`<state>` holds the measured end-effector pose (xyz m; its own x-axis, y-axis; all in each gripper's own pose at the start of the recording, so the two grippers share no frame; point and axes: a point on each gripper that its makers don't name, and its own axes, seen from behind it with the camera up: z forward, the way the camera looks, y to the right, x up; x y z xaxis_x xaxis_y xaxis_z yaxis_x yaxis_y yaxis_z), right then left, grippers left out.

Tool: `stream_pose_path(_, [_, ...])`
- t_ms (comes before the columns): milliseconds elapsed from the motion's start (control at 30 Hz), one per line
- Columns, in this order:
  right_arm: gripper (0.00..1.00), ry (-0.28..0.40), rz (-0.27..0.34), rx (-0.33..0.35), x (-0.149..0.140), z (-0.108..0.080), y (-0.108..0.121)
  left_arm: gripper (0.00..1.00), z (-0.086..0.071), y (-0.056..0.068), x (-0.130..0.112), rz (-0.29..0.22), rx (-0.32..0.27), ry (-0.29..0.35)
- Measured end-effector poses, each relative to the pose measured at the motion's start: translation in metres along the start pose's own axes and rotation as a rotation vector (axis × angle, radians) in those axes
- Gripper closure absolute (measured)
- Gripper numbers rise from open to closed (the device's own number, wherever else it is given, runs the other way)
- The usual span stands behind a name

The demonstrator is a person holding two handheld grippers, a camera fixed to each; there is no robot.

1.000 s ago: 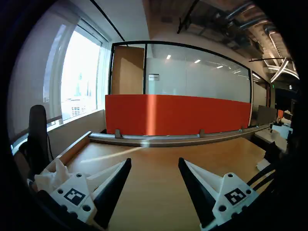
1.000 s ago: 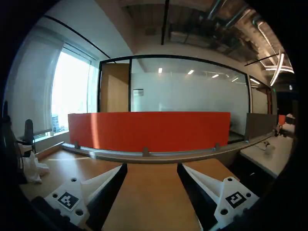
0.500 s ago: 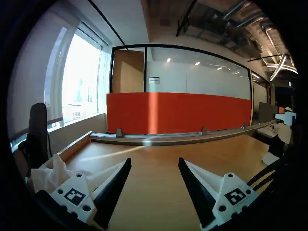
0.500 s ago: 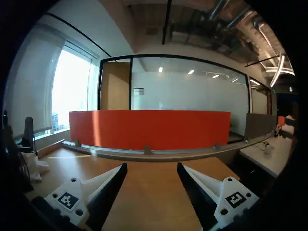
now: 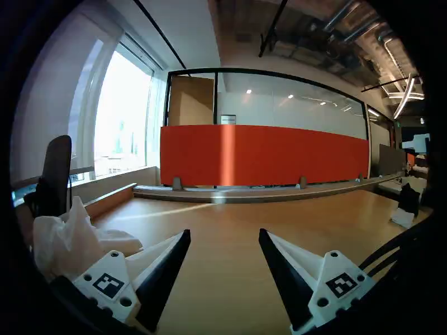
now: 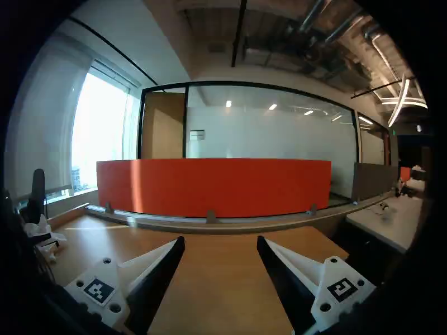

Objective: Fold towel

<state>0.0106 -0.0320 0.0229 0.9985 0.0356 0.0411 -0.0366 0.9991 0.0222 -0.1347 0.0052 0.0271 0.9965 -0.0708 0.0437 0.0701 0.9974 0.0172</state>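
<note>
A crumpled white towel [image 5: 72, 240] lies on the wooden table at the left of the left gripper view, just beyond the left finger. My left gripper [image 5: 223, 262] is open over bare table, nothing between its fingers. In the right gripper view the towel [image 6: 42, 231] shows small at the far left edge. My right gripper [image 6: 219, 267] is open too, over bare wood, well to the right of the towel.
An orange divider panel [image 5: 262, 155] on a metal rail [image 5: 251, 194] closes the table's far edge. A black chair back [image 5: 53, 184] stands behind the towel by the window. A white object and a dark object [image 5: 405, 209] sit at the table's right. Another desk [image 6: 391, 220] lies right.
Both views have tilted and dropped lower toward the table. The towel has come closer and larger at the left of the left gripper view. Both grippers stay open.
</note>
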Motion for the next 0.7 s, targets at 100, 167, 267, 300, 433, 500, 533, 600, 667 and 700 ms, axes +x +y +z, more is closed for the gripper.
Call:
stream_pose_path(100, [0.00, 0.008, 0.001, 0.006, -0.001, -0.001, -0.004, 0.10, -0.001, 0.000, -0.008, -0.009, -0.001, 0.009])
stream_pose_path(167, [0.00, 0.009, -0.002, 0.011, -0.004, -0.002, -0.007, 0.10, -0.002, 0.000, -0.013, -0.007, -0.001, 0.010])
stream_pose_path(267, [0.00, 0.005, -0.008, 0.018, -0.008, -0.001, -0.011, 0.10, -0.004, 0.000, -0.019, 0.003, 0.004, 0.015])
stream_pose_path(300, [0.00, 0.003, -0.010, 0.019, -0.010, -0.001, -0.012, 0.10, -0.004, 0.000, -0.021, 0.007, 0.006, 0.017])
stream_pose_path(433, [0.00, 0.001, -0.015, 0.028, -0.012, 0.000, -0.014, 0.10, -0.005, 0.001, -0.025, 0.017, 0.011, 0.028])
stream_pose_path(500, [0.00, 0.004, -0.016, 0.029, -0.012, 0.001, -0.015, 0.10, -0.006, 0.002, -0.023, 0.024, 0.013, 0.040])
stream_pose_path(533, [0.00, 0.004, -0.016, 0.030, -0.012, 0.001, -0.015, 0.10, -0.006, 0.001, -0.023, 0.023, 0.015, 0.041])
stream_pose_path(600, [0.00, 0.003, -0.014, 0.031, -0.013, 0.001, -0.015, 0.10, -0.007, 0.001, -0.022, 0.020, 0.020, 0.044])
stream_pose_path(667, [0.00, 0.002, -0.012, 0.031, -0.014, 0.000, -0.014, 0.10, -0.009, 0.000, -0.020, 0.021, 0.021, 0.056])
stream_pose_path(700, [0.00, 0.002, -0.010, 0.030, -0.014, 0.000, -0.013, 0.10, -0.010, 0.000, -0.019, 0.021, 0.021, 0.062])
